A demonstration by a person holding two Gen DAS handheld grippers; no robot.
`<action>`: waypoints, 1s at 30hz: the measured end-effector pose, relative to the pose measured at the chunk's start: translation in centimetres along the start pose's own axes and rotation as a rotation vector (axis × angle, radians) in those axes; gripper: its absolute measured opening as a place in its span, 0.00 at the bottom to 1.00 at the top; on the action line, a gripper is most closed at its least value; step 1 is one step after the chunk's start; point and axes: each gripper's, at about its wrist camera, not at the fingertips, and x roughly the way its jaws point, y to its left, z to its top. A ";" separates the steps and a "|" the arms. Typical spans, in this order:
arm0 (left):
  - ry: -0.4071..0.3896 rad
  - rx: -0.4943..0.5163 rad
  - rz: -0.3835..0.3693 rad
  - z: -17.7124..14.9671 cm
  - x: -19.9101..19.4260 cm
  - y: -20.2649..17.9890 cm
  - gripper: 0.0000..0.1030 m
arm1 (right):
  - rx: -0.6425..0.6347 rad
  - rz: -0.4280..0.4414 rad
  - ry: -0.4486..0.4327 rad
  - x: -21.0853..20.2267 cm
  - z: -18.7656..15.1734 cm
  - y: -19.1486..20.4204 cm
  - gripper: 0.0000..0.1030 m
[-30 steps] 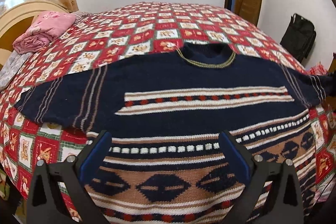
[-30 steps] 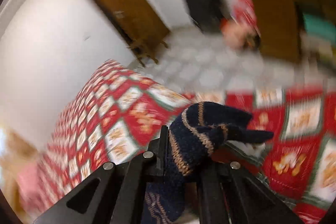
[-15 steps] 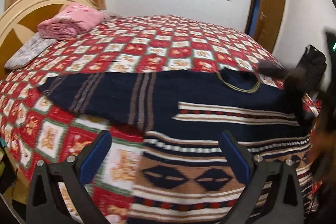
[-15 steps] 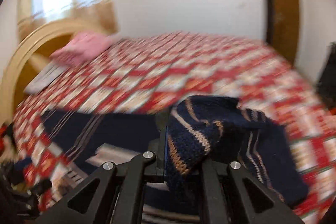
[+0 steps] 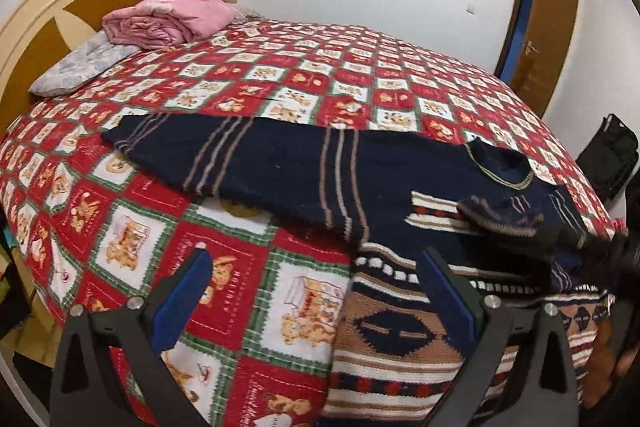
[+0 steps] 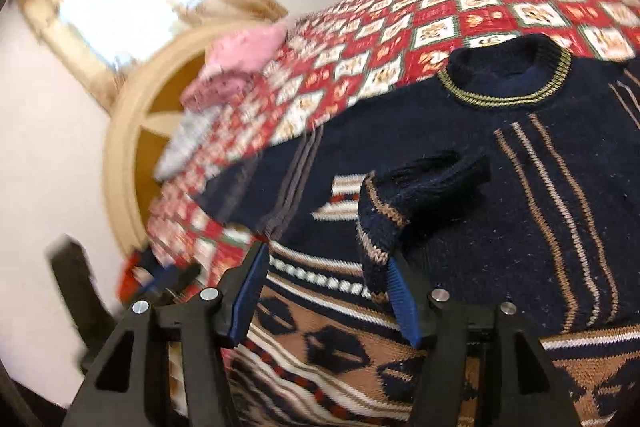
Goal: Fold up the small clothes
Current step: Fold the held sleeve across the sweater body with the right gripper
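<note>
Navy knit with tan and white bands — the sweater [image 5: 400,211] lay flat on the red checked bedspread [image 5: 256,99], one sleeve [image 5: 208,155] stretched toward the headboard [image 5: 36,27], the other's cuff [image 6: 384,219] folded onto the chest. Right gripper [image 6: 328,287] stood spread, its right finger touching that cuff. Left gripper [image 5: 316,291] hovered wide apart — empty — above the sweater's side edge.

free: bare quilt [image 5: 256,307] lower left, under the left gripper [image 5: 316,291] | blocked: sweater [image 5: 400,211] centre to right, folded-over sleeve cuff [image 6: 404,203] against right gripper [image 6: 328,291] | far: pink blanket [image 5: 168,19] upper left
</note>
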 end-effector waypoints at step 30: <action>0.019 0.126 -0.196 1.3 1.5 -1.2 0.95 | -0.144 -0.177 -0.030 -1.6 1.6 0.5 0.64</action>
